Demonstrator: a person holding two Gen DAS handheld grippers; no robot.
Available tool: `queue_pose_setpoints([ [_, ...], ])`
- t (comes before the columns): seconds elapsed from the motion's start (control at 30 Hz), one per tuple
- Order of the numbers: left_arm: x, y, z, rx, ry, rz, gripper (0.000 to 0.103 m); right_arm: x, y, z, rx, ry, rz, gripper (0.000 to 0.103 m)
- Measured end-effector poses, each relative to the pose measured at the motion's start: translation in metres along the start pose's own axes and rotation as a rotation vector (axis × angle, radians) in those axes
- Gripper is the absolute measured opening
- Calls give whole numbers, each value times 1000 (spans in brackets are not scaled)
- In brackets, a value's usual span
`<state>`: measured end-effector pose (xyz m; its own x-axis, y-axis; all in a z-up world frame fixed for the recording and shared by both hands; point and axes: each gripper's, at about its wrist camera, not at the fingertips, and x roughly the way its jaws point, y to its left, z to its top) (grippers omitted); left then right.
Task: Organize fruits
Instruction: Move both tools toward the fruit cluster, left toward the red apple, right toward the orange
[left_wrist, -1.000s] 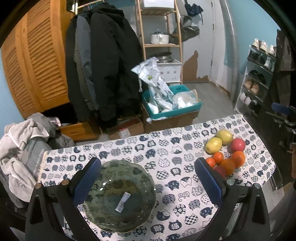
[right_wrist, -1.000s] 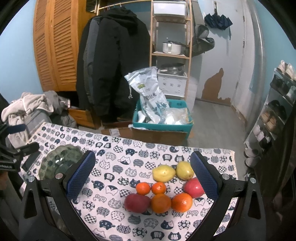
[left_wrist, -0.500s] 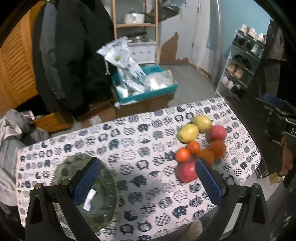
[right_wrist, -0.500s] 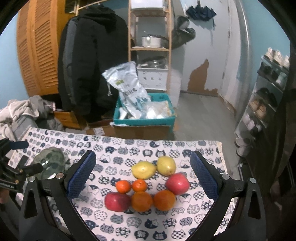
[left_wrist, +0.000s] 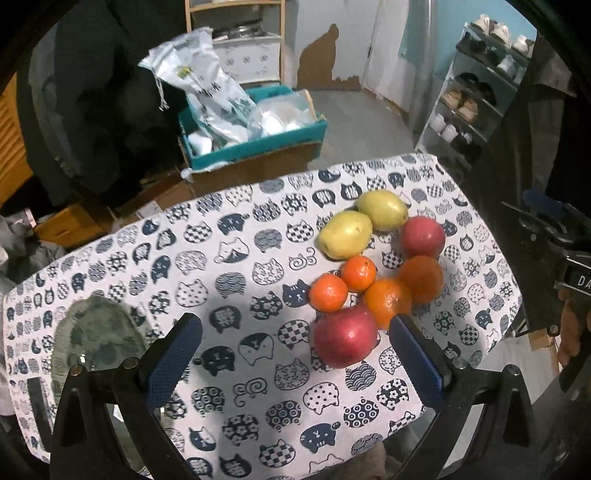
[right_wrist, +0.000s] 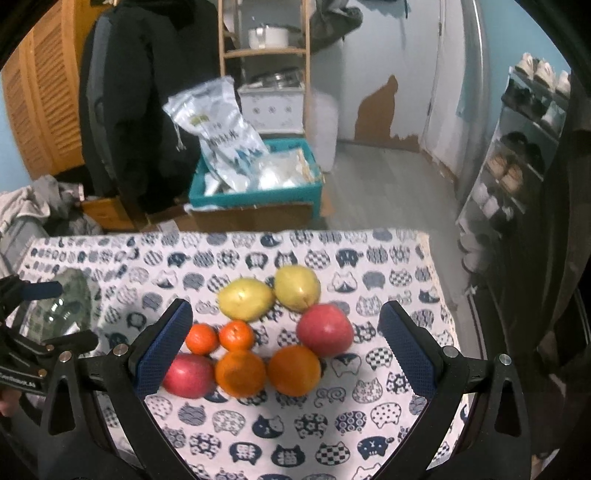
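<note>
A cluster of fruit lies on the cat-print tablecloth (left_wrist: 236, 258): two yellow pears (left_wrist: 347, 233), two red apples (left_wrist: 345, 339), two oranges (left_wrist: 388, 302) and two small tangerines (left_wrist: 328, 292). A green glass plate (left_wrist: 98, 339) sits at the left. My left gripper (left_wrist: 293, 354) is open and empty above the cloth, the near apple just inside its right finger. My right gripper (right_wrist: 282, 347) is open and empty, its fingers spread wide around the fruit cluster (right_wrist: 258, 332). The plate shows at the left in the right wrist view (right_wrist: 68, 306).
Beyond the table's far edge stand a teal box of bags (left_wrist: 251, 125), hanging dark coats (right_wrist: 136, 96), a wooden shelf (right_wrist: 266, 55) and a shoe rack (right_wrist: 528, 147). A clothes pile (right_wrist: 33, 203) lies at the left.
My left gripper has swung right from over the plate toward the fruit and come lower. My right gripper has moved closer to the fruit, which now sits between its fingers.
</note>
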<state>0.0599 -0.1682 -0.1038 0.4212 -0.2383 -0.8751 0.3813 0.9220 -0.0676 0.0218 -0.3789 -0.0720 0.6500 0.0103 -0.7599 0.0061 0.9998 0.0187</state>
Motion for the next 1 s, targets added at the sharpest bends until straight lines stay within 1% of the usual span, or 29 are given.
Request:
queue_pose_setpoints([
  [0.1, 19, -4, -2, 4, 38, -5, 102, 10, -6, -8, 9, 28, -8, 101],
  [0.3, 57, -9, -7, -23, 118, -36, 102, 25, -15, -21, 26, 73, -9, 101],
  [0.33, 62, -9, -7, -33, 130, -50, 102, 28, -16, -23, 26, 81, -9, 101],
  [0.43, 75, -11, -11, -46, 156, -72, 102, 40, -18, -31, 31, 115, -4, 101],
  [0.5, 83, -14, -12, -41, 172, -68, 102, 50, -19, -39, 26, 147, -8, 101],
  [0.67, 97, -24, -16, -23, 201, -89, 102, 71, -21, -52, 15, 204, -16, 100],
  [0.83, 115, -30, -22, -5, 233, -89, 102, 75, -25, -56, 25, 211, -17, 100],
  [0.9, 122, -30, -24, 1, 246, -85, 99, 74, -26, -56, 28, 209, -17, 100],
  [1.0, 130, -30, -27, -4, 257, -117, 99, 75, -28, -57, 32, 212, -14, 100],
])
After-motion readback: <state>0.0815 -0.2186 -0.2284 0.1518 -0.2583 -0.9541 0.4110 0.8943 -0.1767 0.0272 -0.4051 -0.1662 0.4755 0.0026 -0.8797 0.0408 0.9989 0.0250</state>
